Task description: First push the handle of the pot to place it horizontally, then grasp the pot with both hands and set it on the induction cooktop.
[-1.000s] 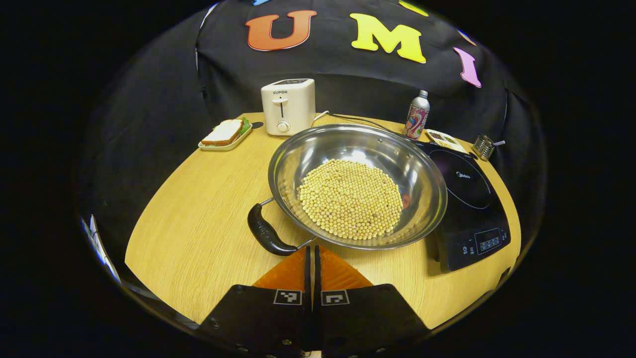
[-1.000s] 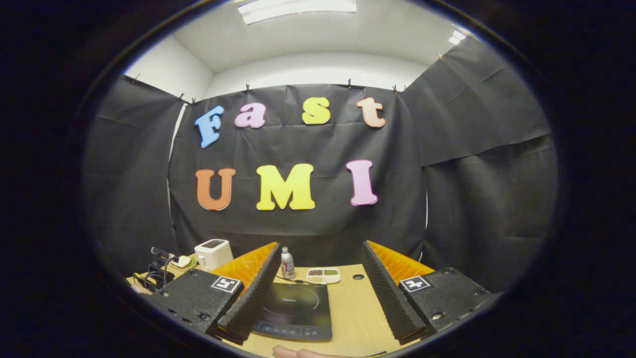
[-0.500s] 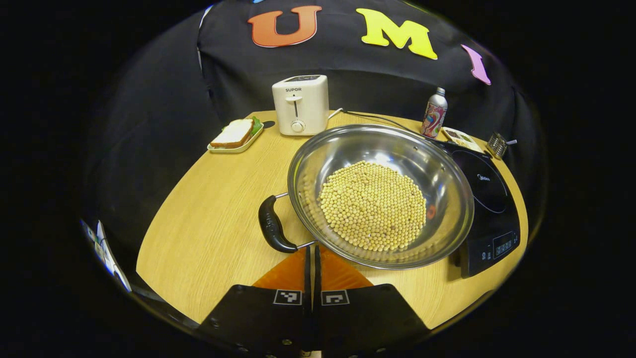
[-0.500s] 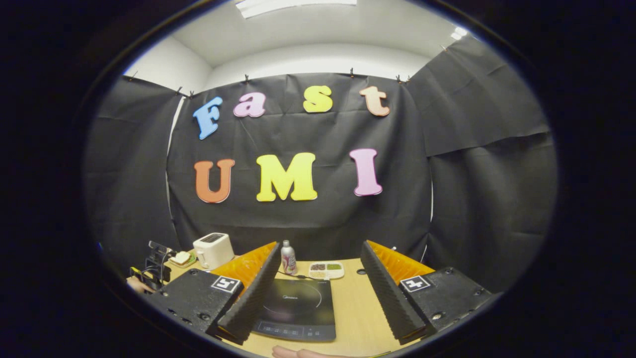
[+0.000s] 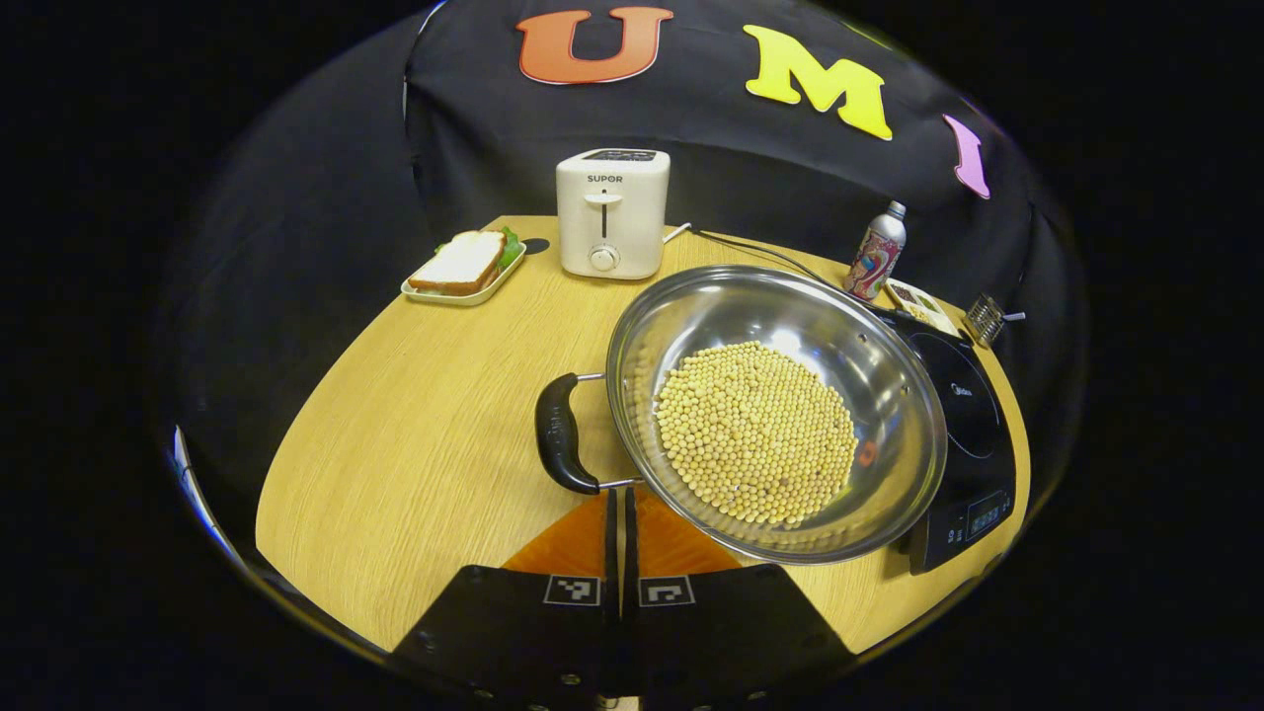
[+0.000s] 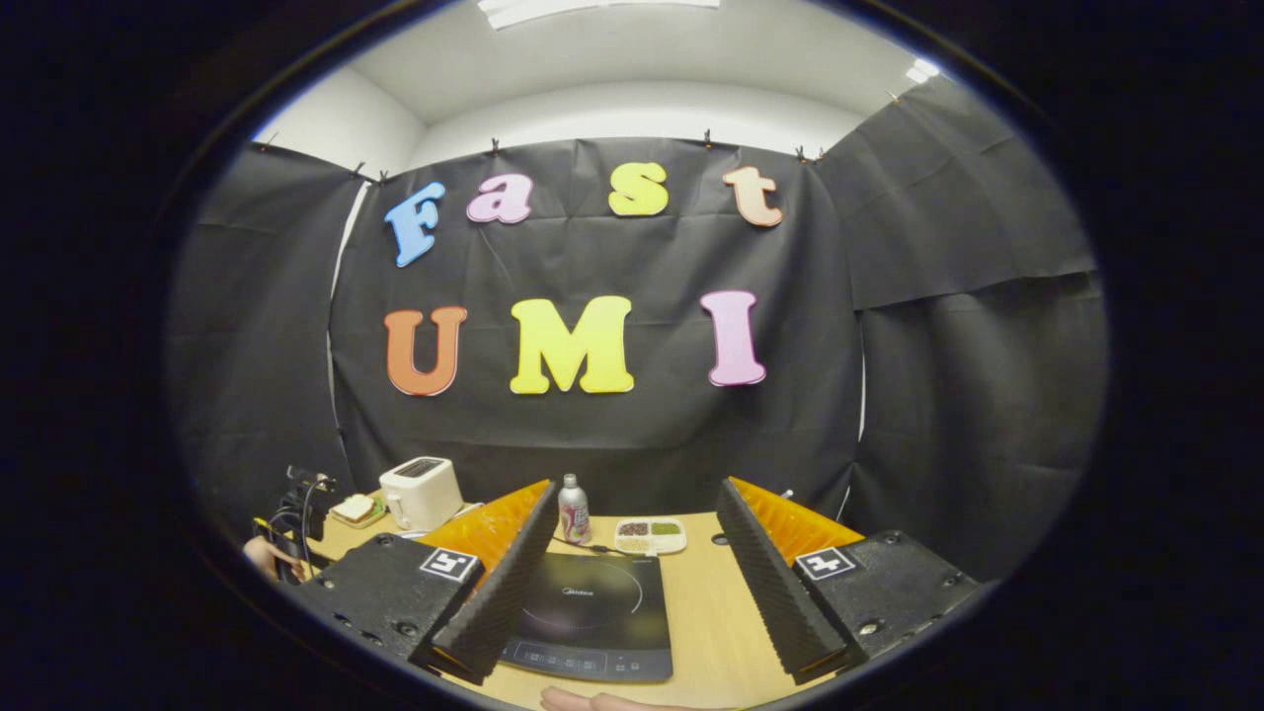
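With the left gripper point(image 5: 622, 504) closed and empty, the pot point(image 5: 775, 410) has been turned so its handle point(image 5: 561, 434) is nearer horizontal, while the right gripper point(image 6: 632, 553) is held wide open

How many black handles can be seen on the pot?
1: the black handle on the rim of the pot that faces the sandwich side of the table. A matching one opposite may be hidden.

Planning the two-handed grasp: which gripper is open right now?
The right gripper: its fingers stand wide apart over the induction cooktop. The left gripper is shut.
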Available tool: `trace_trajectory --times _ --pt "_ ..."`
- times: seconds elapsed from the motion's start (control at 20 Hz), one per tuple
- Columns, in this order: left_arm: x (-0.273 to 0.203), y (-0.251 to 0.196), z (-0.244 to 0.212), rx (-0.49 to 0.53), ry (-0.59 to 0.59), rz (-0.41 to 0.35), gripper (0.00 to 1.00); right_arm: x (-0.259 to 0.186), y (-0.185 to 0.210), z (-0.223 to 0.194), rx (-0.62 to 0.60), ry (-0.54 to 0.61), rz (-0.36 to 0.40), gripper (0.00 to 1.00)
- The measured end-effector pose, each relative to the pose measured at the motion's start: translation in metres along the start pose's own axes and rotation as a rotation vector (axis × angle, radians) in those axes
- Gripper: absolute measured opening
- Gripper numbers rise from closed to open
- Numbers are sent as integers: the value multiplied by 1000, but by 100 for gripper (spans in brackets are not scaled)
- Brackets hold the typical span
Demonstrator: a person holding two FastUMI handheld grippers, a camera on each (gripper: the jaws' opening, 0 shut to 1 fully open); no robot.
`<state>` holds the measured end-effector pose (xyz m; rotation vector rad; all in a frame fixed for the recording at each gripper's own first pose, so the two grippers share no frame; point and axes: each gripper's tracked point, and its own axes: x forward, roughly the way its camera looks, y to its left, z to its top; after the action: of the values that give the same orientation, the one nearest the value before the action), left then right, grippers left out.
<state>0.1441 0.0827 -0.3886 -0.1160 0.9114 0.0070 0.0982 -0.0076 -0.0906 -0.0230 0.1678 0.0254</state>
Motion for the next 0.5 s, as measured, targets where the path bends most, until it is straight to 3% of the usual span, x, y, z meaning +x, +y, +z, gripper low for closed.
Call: trace_trajectory --times 0.05,0.1,0.3,0.35,0.4,0.45,0.5 --pt "3 4 3 6 0 10 10 0 1 1 -3 -3 0 99" --pt "6 7 5 12 4 21 0 1 2 2 -5 -5 -1 99" --pt "17 14 16 31 13 26 0 3 2 5 -13 -12 -5 99" --pt "19 14 19 30 15 23 10 3 2 4 -14 -12 -8 99" --pt "23 15 22 27 16 22 0 5 1 3 -14 -10 -10 99" --pt "25 16 25 28 18 19 10 5 1 1 -15 -7 -10 99" --pt "28 16 27 29 18 17 0 6 1 1 -14 -4 -9 99"
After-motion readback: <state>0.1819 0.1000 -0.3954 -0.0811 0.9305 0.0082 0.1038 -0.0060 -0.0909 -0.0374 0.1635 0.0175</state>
